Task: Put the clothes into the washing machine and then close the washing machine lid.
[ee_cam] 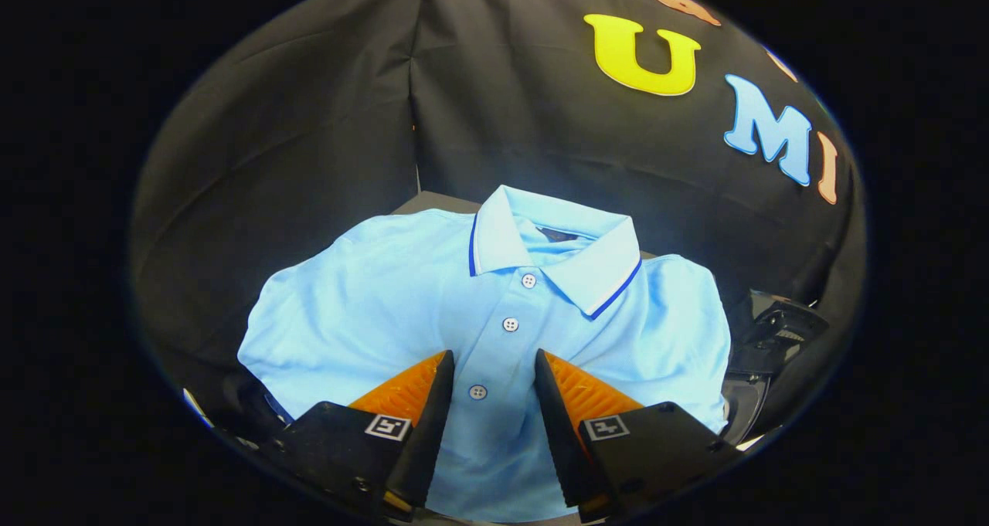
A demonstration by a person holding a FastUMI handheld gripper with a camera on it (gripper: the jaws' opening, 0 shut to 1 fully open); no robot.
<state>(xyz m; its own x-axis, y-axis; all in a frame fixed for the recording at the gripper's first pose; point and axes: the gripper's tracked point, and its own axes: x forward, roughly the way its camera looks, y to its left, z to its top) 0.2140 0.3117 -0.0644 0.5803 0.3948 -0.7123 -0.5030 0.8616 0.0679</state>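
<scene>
Black cloth wall behind; fingers spread open over the polo shirt, dark machine part alongside.

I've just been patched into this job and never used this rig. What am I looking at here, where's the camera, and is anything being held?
The picture comes from a fisheye camera mounted on a handheld two-finger gripper, looking forward along its fingers. The two wedge shapes in the foreground are those fingers. The jaws stand open, with a gap between them, and nothing is held yet. A light blue polo shirt lies spread out, front up, with its collar farthest from the camera. The shirt's button placket runs straight into the gap between the fingers, so the gripper sits over the shirt's lower front. Whether the fingertips touch the fabric cannot be told. A dark object lies beside the shirt; what it is cannot be told.
</scene>
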